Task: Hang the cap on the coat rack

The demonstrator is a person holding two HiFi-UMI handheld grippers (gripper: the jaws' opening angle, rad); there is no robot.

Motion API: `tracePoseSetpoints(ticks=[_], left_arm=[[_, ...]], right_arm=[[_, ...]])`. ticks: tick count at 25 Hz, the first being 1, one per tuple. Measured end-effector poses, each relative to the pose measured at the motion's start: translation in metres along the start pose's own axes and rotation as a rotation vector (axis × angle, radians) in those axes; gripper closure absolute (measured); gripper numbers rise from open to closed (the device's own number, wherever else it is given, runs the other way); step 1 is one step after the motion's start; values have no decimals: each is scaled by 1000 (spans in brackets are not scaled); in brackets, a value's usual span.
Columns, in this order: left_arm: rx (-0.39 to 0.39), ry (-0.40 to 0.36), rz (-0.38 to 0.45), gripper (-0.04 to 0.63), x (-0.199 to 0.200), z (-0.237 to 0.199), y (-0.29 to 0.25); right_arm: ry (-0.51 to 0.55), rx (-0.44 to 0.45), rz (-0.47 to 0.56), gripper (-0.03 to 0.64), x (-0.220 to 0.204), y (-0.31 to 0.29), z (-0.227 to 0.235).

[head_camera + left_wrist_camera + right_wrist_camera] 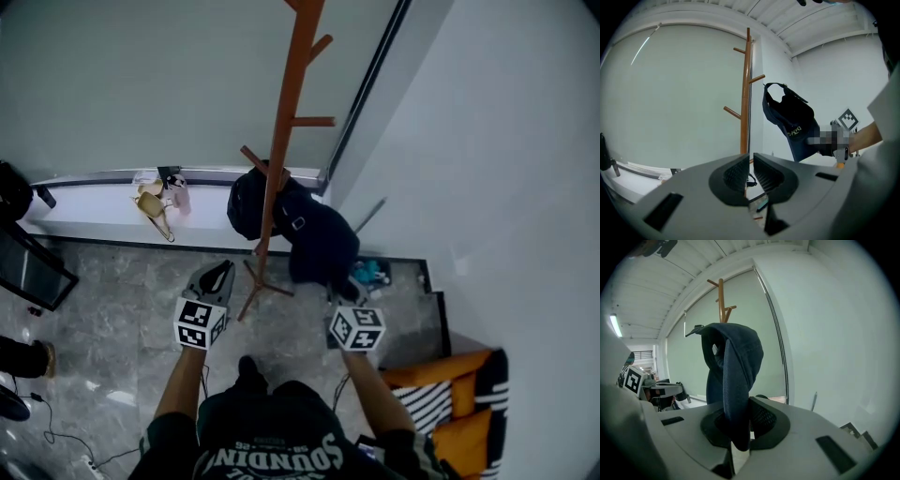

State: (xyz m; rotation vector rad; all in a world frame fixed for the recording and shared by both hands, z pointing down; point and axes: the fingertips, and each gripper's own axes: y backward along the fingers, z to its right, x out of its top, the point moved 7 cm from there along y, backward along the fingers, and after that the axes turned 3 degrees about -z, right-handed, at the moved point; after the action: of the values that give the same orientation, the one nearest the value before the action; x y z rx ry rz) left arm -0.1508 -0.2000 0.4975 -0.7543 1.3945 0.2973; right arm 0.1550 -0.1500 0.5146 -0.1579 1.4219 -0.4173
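The coat rack (281,141) is a tall, smooth pole of orange-brown wood with short pegs angled upward, standing on splayed feet on the grey marbled floor (131,300). The cap (323,244) hangs in the air just beside the pole and is on no peg yet. It is soft dark-blue cloth, limp and folded, with an open strap loop at the back.

The right gripper (738,423) is clamped on a fold of this cloth. The left gripper (749,171) has its ribbed jaws nearly together with nothing between them.

The likely risks:
- The floppy cloth could slide off a short peg (314,121) if the loop does not catch.
- A nudge could rock the slim rack.
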Motion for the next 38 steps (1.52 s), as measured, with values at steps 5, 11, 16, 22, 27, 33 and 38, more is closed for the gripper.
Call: tracePoseSetpoints(ticks=[5, 11, 16, 22, 27, 33, 38], left_arm=[[-3, 26, -21, 569, 4, -6, -33], [44, 50, -31, 569, 12, 3, -63], [88, 61, -38, 569, 18, 5, -76], [148, 81, -55, 569, 16, 5, -80], [202, 99, -67, 569, 12, 8, -77], [268, 123, -90, 569, 3, 6, -71], [323, 124, -72, 569, 3, 7, -64]], right_arm=[[-9, 1, -23, 598, 6, -24, 22], [-1, 40, -35, 598, 22, -54, 58], [4, 69, -34, 598, 42, -78, 83], [7, 111, -9, 598, 70, -109, 102], [-14, 146, -1, 598, 89, -139, 111], [-40, 190, -12, 598, 97, -176, 117], [1, 207, -20, 598, 99, -204, 123]])
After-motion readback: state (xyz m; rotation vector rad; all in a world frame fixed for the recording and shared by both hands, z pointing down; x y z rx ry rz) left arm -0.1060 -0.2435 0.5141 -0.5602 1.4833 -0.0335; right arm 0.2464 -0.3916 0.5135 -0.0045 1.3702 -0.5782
